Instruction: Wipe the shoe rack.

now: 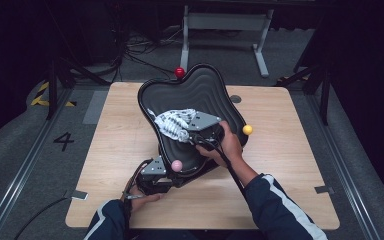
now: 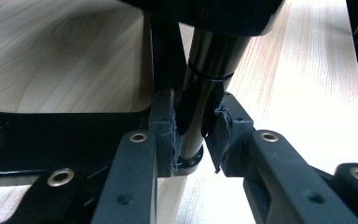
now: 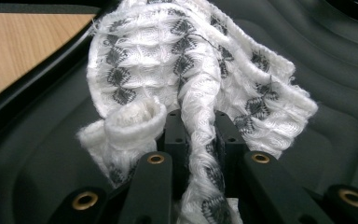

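My left hand-held gripper (image 1: 152, 172) sits low at the near edge of the pale wooden surface (image 1: 290, 165), my left forearm coming in from below in its dark sleeve with white stripes, the hand curled around the grip. Its jaws are closed on the glossy black cylindrical post (image 2: 200, 93) that rises from the flat black base (image 2: 51, 140) under the wavy black ridged plastic tray (image 1: 200, 90); in the left gripper view the worn pads (image 2: 165, 126) press against the post from both sides. My right arm reaches forward and inward across the surface, wrist bent so that my right hand-held gripper (image 1: 190, 131) lies over the tilted tray's ridged face. Its jaws are pinched nearly together on a twisted fold of the white knitted cloth with dark grey diamond patterns (image 3: 186, 70), which lies bunched against the tray's inner surface, near its left rim. A red ball (image 1: 179, 72), a yellow ball (image 1: 247, 129) and a pink ball (image 1: 176, 164) sit at the tray's edge.
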`<state>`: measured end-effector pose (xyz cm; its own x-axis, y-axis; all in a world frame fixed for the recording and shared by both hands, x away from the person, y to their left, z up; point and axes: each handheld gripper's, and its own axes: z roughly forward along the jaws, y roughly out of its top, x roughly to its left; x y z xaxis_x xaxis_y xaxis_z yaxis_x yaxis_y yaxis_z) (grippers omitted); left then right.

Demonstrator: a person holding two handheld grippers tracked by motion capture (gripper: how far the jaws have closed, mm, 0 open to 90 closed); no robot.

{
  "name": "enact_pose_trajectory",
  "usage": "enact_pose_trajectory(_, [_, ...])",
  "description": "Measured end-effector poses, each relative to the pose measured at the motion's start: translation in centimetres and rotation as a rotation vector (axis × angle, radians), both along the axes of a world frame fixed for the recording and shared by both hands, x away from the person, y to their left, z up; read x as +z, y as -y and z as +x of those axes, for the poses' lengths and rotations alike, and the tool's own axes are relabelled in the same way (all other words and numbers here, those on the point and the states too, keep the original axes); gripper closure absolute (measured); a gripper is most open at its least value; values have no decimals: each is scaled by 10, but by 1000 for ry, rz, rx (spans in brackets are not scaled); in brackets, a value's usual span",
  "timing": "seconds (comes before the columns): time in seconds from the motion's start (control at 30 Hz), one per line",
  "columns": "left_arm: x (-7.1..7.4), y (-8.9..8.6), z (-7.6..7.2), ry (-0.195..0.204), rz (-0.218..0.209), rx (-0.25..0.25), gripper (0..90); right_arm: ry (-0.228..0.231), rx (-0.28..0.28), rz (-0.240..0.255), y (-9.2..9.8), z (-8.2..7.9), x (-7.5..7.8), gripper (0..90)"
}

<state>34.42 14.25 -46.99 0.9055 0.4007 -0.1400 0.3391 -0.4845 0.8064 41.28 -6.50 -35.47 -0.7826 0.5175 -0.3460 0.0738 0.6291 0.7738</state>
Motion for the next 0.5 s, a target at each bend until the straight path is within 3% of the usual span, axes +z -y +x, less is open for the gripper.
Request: enact_pose_trajectory(0.5, [0,0,0,-1,3,-2,720,-7,-141,5,36,25,4,792])
